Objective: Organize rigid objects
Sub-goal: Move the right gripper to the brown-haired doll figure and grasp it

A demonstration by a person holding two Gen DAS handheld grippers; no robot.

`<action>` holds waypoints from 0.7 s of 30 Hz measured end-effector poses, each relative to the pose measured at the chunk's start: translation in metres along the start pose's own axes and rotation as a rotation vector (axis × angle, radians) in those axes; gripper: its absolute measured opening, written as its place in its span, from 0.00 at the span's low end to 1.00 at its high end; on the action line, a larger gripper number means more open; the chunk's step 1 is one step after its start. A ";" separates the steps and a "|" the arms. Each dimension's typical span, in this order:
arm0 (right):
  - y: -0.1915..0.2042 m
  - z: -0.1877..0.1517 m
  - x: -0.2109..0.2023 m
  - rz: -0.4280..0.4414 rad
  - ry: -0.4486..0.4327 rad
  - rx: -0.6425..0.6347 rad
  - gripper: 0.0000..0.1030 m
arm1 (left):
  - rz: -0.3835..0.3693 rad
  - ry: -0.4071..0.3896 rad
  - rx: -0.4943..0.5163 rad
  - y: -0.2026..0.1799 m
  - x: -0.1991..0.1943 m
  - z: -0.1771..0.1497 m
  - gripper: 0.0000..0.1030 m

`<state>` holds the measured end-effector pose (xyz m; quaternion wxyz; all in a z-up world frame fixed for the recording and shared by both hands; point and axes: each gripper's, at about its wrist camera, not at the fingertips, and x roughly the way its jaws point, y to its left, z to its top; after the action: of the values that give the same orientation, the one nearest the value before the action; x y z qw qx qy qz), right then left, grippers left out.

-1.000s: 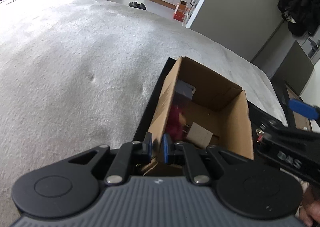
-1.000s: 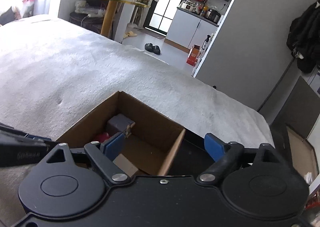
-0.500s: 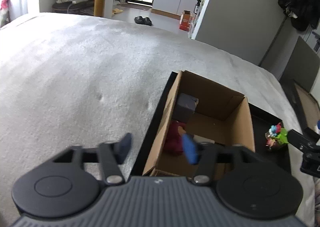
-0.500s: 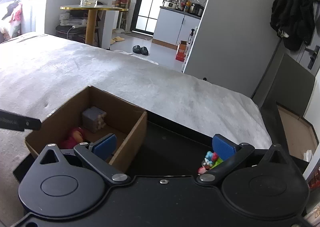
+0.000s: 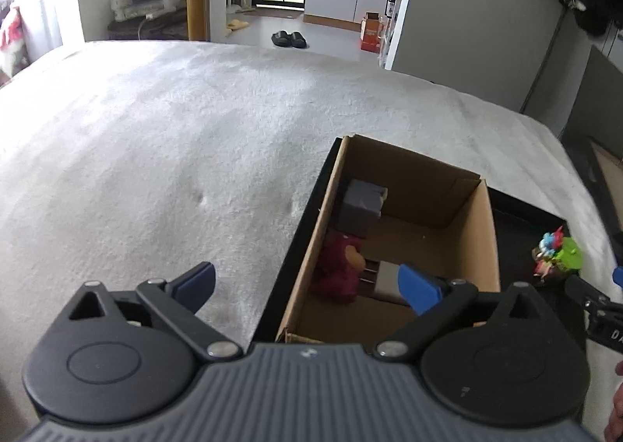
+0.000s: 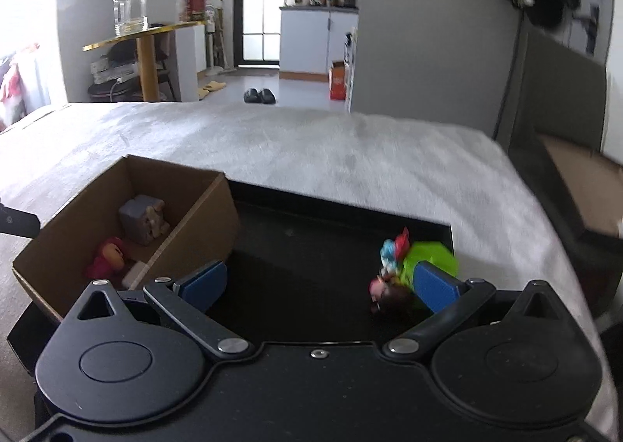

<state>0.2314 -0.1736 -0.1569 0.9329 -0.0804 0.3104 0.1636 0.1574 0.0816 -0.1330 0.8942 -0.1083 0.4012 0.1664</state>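
On the bed [image 5: 175, 154] lies your black tray [image 6: 311, 243], cardboard box [image 5: 459, 216] at its left. The colourful toy [image 6: 405, 270] sits at the tray's right. Right tongs [image 6: 319, 286] are spread wide, empty; left tongs [image 5: 307, 282] are opening, empty. The toy looks light, stiff, knobbly: pinch its green body.
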 end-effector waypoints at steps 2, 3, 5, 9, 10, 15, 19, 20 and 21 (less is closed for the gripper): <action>-0.010 -0.003 0.005 0.022 0.013 0.049 1.00 | 0.020 0.005 0.017 -0.008 -0.001 0.001 0.98; -0.016 -0.004 0.007 0.026 0.021 0.076 1.00 | 0.031 0.006 0.021 -0.011 -0.002 0.002 0.99; -0.028 -0.009 0.013 0.010 0.033 0.113 1.00 | 0.069 -0.002 0.045 -0.020 -0.004 0.004 1.00; -0.049 -0.019 0.021 0.006 0.041 0.172 1.00 | 0.123 -0.019 0.091 -0.035 -0.006 0.006 1.00; -0.054 -0.021 0.023 0.006 0.038 0.183 1.00 | 0.126 -0.015 0.095 -0.039 -0.006 0.007 1.00; -0.074 -0.027 0.039 0.032 0.054 0.251 0.94 | 0.143 0.005 0.109 -0.054 -0.004 0.009 1.00; -0.082 -0.031 0.048 0.038 0.059 0.265 0.87 | 0.149 0.005 0.140 -0.069 -0.002 0.010 1.00; -0.083 -0.032 0.050 0.040 0.061 0.268 0.82 | 0.150 0.002 0.148 -0.073 -0.002 0.010 1.00; -0.086 -0.033 0.053 0.045 0.064 0.275 0.75 | 0.150 0.002 0.153 -0.077 -0.002 0.010 1.00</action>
<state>0.2842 -0.2481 -0.2110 0.9209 0.0500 0.3611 0.1376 0.1923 0.0136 -0.1202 0.8845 -0.0095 0.4204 0.2020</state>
